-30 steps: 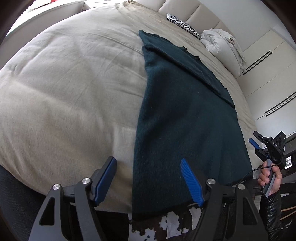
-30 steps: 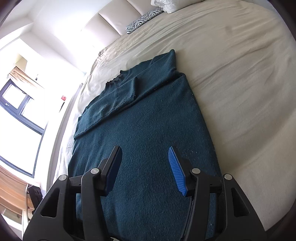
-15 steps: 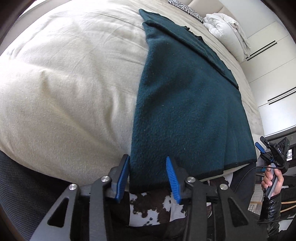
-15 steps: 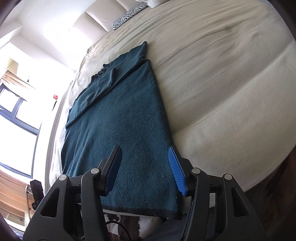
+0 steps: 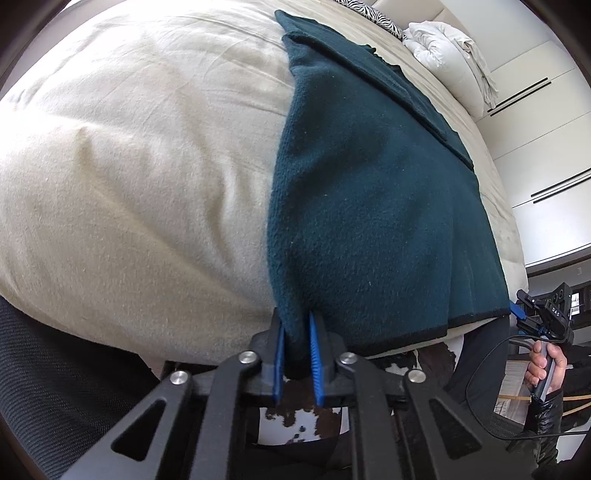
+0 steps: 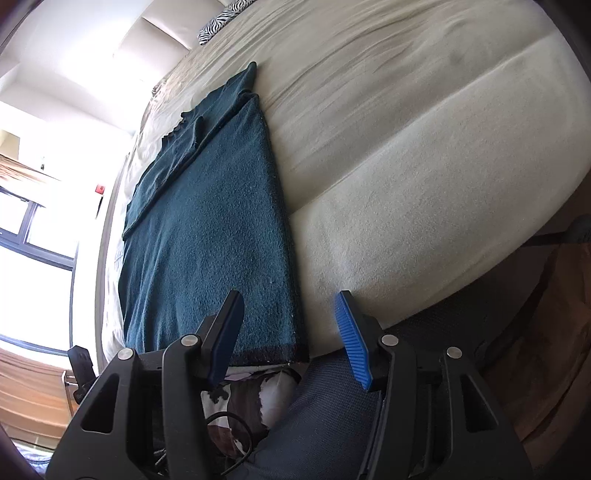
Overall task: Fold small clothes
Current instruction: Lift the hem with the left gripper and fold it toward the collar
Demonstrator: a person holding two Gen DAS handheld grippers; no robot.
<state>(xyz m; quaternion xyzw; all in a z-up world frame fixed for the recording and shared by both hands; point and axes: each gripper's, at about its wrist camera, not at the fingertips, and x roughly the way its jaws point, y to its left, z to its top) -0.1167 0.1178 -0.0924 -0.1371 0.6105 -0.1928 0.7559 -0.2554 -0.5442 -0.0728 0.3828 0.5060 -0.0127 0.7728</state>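
Now my left claw (image 5: 297,345) is clamped on the near hem corner of the dark green sweater (image 5: 369,206) lying on the bed (image 5: 129,166), while my right claw (image 6: 288,332) gapes beside the other corner, which I judge it should pinch next.

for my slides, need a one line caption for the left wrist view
Left gripper clamps the near hem corner of a dark teal sweater laid flat on a beige bed.

Beige bed (image 5: 129,166), white duvet (image 5: 448,51), zebra pillow (image 6: 218,20)
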